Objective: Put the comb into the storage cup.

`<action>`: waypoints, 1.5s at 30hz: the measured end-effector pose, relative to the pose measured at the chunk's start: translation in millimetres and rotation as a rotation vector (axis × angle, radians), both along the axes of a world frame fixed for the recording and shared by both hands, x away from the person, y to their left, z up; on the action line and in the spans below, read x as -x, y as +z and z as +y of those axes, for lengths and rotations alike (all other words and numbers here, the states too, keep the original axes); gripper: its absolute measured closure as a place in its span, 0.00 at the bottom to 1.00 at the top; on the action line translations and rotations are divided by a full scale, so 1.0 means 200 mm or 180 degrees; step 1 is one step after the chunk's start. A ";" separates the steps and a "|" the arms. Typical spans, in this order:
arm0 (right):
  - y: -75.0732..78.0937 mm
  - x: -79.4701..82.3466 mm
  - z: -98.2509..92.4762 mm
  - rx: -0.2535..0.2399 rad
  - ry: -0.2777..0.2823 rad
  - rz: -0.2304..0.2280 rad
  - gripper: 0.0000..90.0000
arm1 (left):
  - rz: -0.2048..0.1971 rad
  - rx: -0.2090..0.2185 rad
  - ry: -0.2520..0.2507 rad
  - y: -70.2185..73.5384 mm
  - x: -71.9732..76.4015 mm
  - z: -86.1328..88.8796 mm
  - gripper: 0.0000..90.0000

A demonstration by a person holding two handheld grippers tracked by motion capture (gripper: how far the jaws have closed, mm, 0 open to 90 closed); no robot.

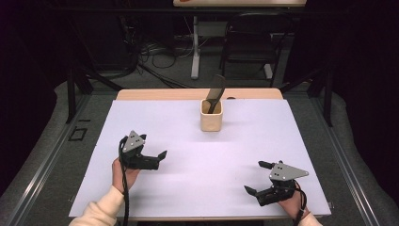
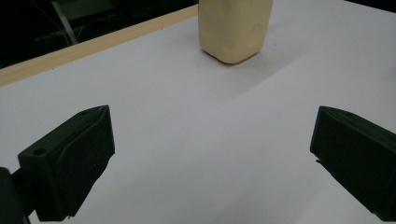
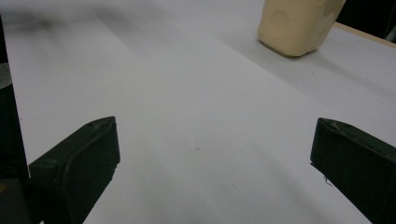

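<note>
Standing at table's (image 1: 141, 95) far centre on white sheet (image 1: 197, 160): cup (image 1: 211, 116), dark comb (image 1: 216, 92) upright inside. L gripper (image 1: 153, 147) near-left, R gripper (image 1: 258, 177) near-right; both well apart from cup, jaws spread, empty. Nothing btwn them & cup. High view shows comb; gripper views cut cup (image 2: 235, 28) (image 3: 299, 23) at top.

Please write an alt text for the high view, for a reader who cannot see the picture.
A cream, square-sided holder with a dark flat utensil leaning inside stands near the far edge of a white table. Nearer the camera, a person's hands hold two black grippers over the table, the left gripper and right gripper both open.
</note>
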State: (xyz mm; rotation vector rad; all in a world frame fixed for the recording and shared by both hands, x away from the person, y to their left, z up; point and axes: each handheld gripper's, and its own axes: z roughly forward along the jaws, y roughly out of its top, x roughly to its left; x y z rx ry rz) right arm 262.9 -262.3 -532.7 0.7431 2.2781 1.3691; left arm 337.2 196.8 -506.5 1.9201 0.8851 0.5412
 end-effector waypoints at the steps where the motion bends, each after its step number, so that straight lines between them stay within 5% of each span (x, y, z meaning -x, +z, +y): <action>1: 0.00 0.00 0.00 -0.0003 0.0000 -0.0003 0.01 | 0.0013 -0.0011 0.0000 0.00 0.01 0.01 0.00; 45: 0.00 0.00 0.00 0.0000 -0.0013 0.0000 0.01 | 0.0091 -0.0133 -0.0074 -0.10 0.34 0.10 0.00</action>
